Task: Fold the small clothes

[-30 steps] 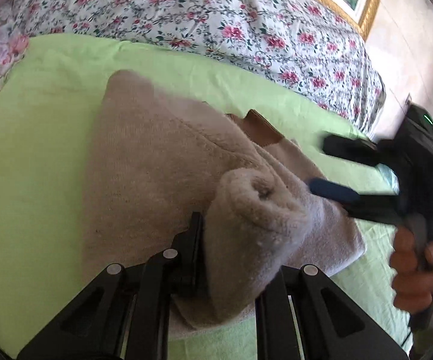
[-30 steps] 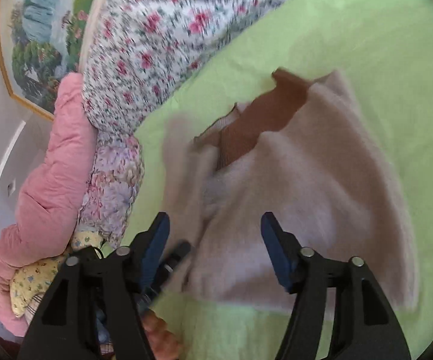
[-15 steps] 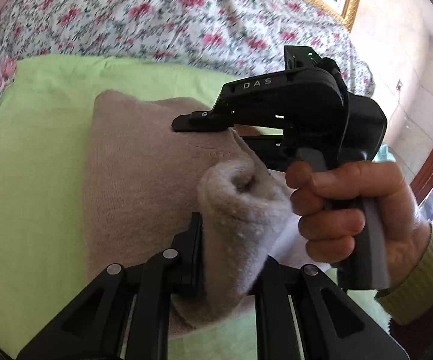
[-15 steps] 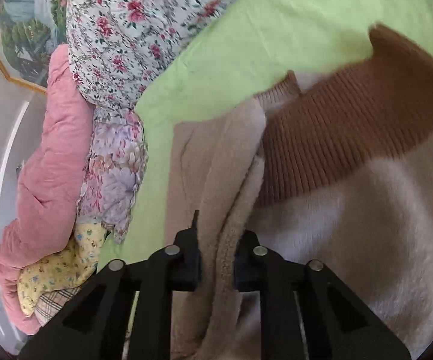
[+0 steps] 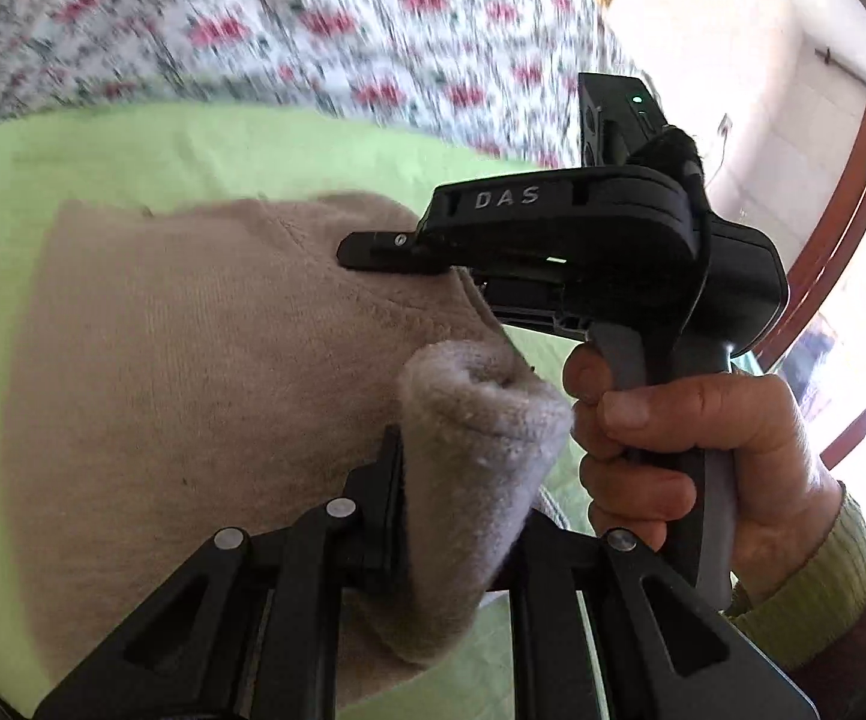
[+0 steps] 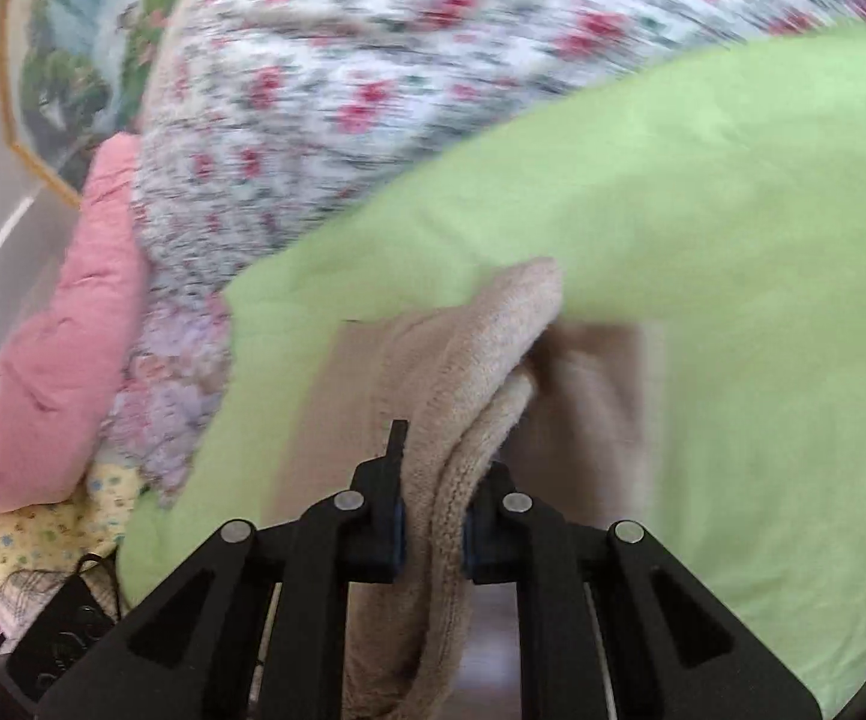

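A small beige knit sweater (image 5: 192, 396) lies on the green sheet (image 5: 132, 150). My left gripper (image 5: 451, 480) is shut on a bunched fold of it near the bottom of the left wrist view. Just beyond, a hand (image 5: 673, 456) holds the right gripper (image 5: 372, 252), whose fingers pinch the sweater's far edge. In the right wrist view the right gripper (image 6: 433, 516) is shut on a thick doubled fold of the sweater (image 6: 493, 360), lifted off the sheet (image 6: 733, 240). The brown collar is hidden.
A floral quilt (image 5: 312, 30) is heaped along the far side of the bed. A pink padded blanket (image 6: 54, 330) and a yellow patterned cloth (image 6: 30, 540) lie at the left in the right wrist view. A wooden door frame (image 5: 841, 228) stands at the right.
The right gripper came in over the sweater and closed on its edge by the collar. Both grippers then swept sideways with the cloth, folding it so the brown collar is out of sight.
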### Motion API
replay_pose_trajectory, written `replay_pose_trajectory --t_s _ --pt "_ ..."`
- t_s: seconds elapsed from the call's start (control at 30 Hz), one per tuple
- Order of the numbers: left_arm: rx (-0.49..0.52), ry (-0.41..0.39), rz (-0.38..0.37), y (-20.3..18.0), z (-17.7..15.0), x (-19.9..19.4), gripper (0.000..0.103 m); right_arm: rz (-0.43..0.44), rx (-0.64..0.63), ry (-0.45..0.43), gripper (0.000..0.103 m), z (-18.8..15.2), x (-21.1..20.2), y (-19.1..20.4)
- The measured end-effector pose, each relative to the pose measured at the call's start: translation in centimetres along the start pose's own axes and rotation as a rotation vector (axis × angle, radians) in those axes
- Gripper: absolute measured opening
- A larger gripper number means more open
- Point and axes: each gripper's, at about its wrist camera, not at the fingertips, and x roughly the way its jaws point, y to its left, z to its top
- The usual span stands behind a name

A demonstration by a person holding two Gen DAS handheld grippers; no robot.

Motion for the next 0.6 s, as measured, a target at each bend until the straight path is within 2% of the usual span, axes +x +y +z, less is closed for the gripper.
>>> replay_pose_trajectory --t_s 0.07,0.17,0.33,0.43,0.53,0.6 --pt "-0.002 0.012 0.007 -0.2 -0.6 1.0 0.012 -0.016 0.024 0.011 0.015 -0.5 0.5 -1.8" --pt "0.005 0.005 0.016 -0.3 -0.9 1.4 0.012 0.006 0.032 -0.002 0.015 -0.8 0.9 -3.0" --pt "-0.012 0.014 -0.011 0.1 -1.0 1.1 0.016 -0.019 -0.028 -0.006 0.015 -0.7 1.4 -2.2" --pt "-0.030 0.038 -0.034 0.4 -1.3 0.4 0.019 -0.018 -0.017 -0.006 0.016 -0.7 1.3 -2.5" --pt "-0.045 0.065 -0.061 0.4 -1.7 -0.3 0.031 -0.035 0.000 -0.021 0.022 -1.0 0.7 -2.7" --pt "-0.053 0.084 -0.085 0.2 -2.1 -1.0 0.044 -0.047 0.014 -0.035 0.026 -1.1 0.1 -2.8"
